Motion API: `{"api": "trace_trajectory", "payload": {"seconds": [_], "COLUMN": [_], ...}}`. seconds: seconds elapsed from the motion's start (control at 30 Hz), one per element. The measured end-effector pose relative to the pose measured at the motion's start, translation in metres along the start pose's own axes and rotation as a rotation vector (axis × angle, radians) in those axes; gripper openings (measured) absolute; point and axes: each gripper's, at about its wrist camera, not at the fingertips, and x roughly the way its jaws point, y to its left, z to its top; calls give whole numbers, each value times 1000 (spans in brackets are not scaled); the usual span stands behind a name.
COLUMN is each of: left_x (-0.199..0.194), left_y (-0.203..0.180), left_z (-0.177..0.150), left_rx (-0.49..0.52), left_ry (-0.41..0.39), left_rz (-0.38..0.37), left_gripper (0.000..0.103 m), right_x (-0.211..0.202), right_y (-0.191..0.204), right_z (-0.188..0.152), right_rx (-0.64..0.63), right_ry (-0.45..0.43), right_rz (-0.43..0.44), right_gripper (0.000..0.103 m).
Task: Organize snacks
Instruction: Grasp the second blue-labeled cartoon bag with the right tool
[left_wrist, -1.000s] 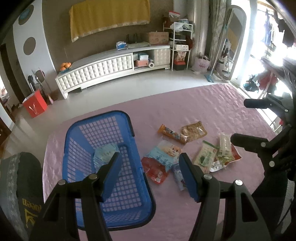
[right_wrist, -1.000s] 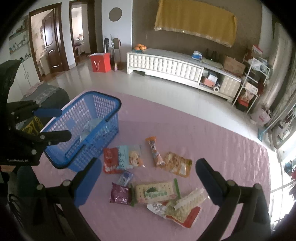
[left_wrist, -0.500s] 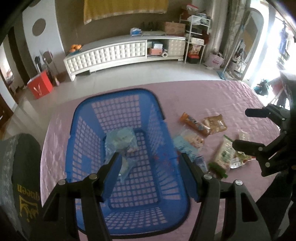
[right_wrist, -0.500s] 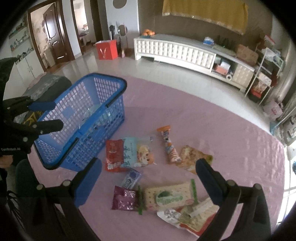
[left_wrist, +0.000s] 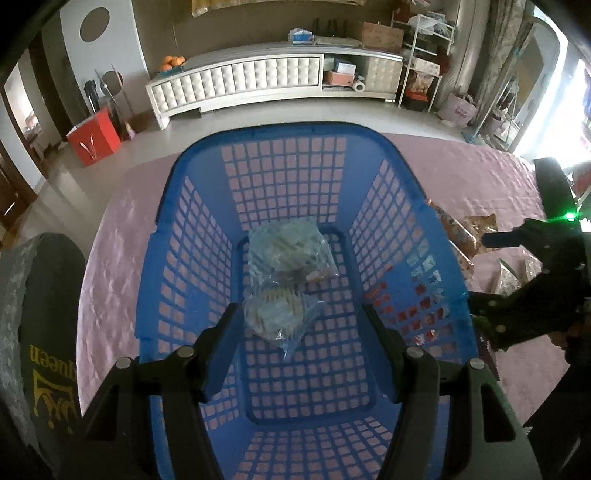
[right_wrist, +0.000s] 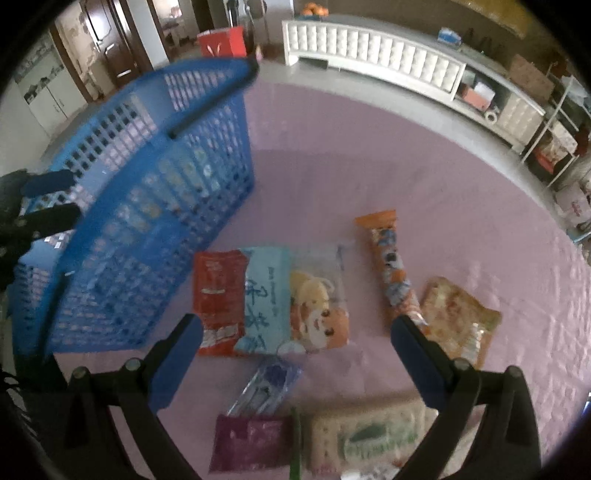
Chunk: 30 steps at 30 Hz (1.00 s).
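blue basket (left_wrist: 399, 229): upright, holds clear snack bags (left_wrist: 291, 254) | packets (right_wrist: 273, 299): flat beside basket on pink cover

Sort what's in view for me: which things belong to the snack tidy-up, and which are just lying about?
Job:
basket
clear bags inside it
red-and-blue packet
orange stick pack
tan pouch
purple packet
biscuit pack
small clear pack

Lying about:
red box
oranges
cabinet
cardboard box
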Motion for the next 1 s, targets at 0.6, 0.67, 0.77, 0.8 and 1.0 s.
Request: {"api": "trace_trajectory", "payload": {"seconds": [0.6,0.67,0.77,0.8,1.0], "left_x": [-15,-26,-45,-51,-75], "left_y": [-1,-6,-18,-21,-57], "left_z": [-3,-4,-3,-1,3], "left_rx": [-10,-5,8,13,71], "left_ry": [-20,-39,-74,-82,-119], "left_rz": [-3,-4,-15,-19,-45], "left_gripper": [61,61,61,61,61], "right_x": [5,-12,-42,-49,-108], "right_y": [-17,-23,-29,-27,-20], "right_z": [-8,-15,-28,-29,-49], "right_rx": [10,17,16,18,45], "right_ry": [24,7,-30,-39,-125], "right_rz": [0,3,-15,-18,-37], "right_gripper": [70,70,70,70,70]}}
